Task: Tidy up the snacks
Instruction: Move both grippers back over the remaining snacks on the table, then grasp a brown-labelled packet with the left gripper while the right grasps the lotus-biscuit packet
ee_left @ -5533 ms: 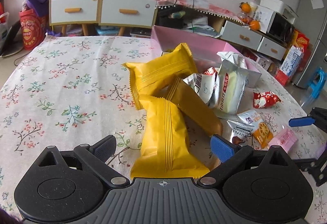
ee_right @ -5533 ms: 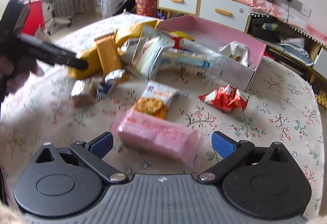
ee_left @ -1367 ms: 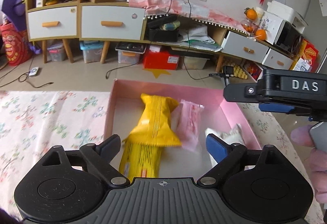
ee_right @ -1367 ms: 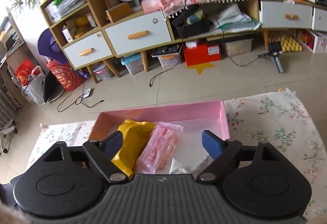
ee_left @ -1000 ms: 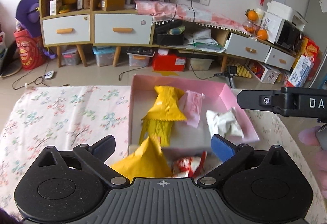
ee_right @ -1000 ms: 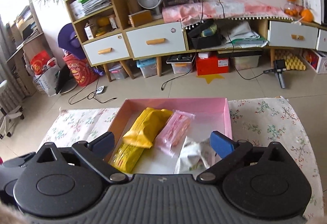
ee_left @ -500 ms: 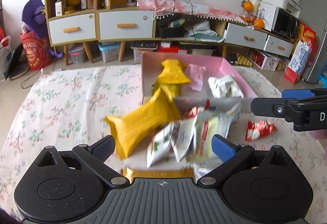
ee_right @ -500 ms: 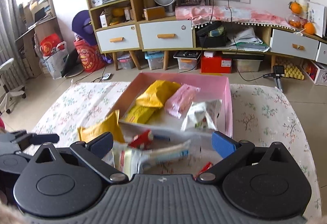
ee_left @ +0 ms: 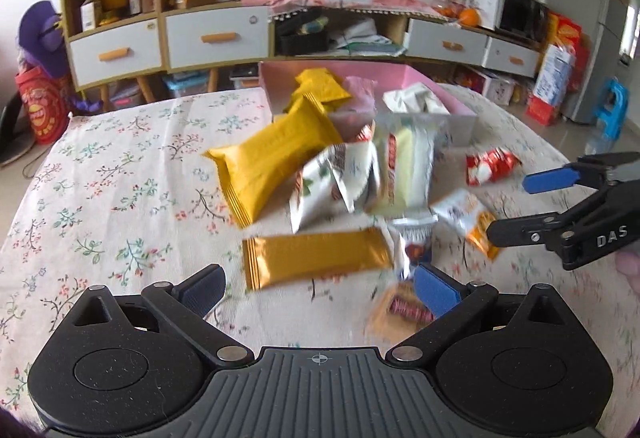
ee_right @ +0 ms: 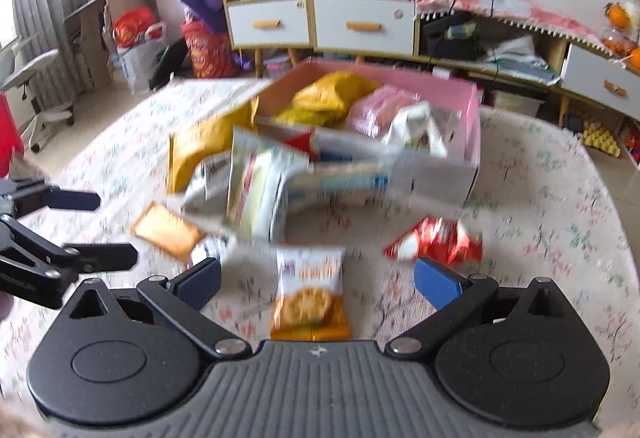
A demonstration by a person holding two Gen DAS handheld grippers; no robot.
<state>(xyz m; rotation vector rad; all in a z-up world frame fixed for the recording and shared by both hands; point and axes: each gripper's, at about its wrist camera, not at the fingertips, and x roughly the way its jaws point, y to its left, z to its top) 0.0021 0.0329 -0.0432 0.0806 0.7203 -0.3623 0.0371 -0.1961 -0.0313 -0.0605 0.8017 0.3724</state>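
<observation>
We hold both grippers, left (ee_left: 318, 284) and right (ee_right: 316, 280), jaws open and empty, over loose snack packets (ee_left: 316, 260) near the tabletop's (ee_left: 120, 166) middle.

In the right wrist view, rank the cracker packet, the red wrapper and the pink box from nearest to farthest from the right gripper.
1. Cracker packet: between the open fingers of the right gripper, nearest.
2. Red wrapper: just beyond the right fingertip, on the tablecloth.
3. Pink box: farthest, behind the loose snacks.

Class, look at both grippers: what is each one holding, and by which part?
Nothing. The left gripper and the right gripper are both open and empty above the loose snacks.
</observation>
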